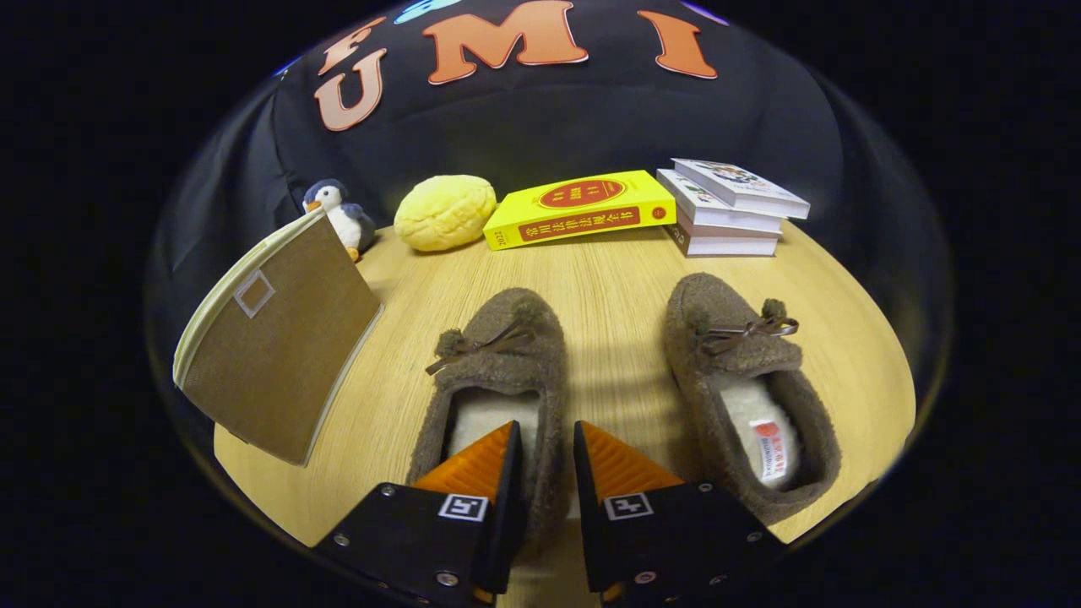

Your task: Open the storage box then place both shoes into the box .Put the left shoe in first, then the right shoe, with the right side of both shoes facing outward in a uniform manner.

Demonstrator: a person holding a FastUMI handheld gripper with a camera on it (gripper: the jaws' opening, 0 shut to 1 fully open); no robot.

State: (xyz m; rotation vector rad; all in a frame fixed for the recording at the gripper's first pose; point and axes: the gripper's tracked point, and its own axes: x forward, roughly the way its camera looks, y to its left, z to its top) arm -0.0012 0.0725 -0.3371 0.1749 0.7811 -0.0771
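A round wooden table [608, 279] carries everything here, pale grain running toward the dark cloth wall behind it.

Largest on it is the storage box [274, 342], a brown fabric box with a pale trimmed edge and a small square tag window on its face. It stands toward the table's left edge, tilted, its lid closed as far as I can tell.

Next come the two fuzzy brown shoes, toes pointing to the far edge. The left shoe [498, 371] lies near the middle of the near edge, a little bow on its upper and a cream lining inside. The right shoe [743, 380] sits apart from it toward the right edge, same bow, with a small label showing on its insole.

Along the far edge, a thick yellow book [583, 209] lies flat at the centre, and a stack of white books [726, 211] rests just beside it to the right. To the yellow book's left sits a yellow plush bun [445, 211], and further left, behind the box's top corner, a small toy penguin [342, 215] stands upright.

The gripper [545, 452] is clamped on the left shoe's right side wall by the heel: one finger is inside the opening over the lining, the other outside, and the fuzzy wall fills the narrow gap between them.
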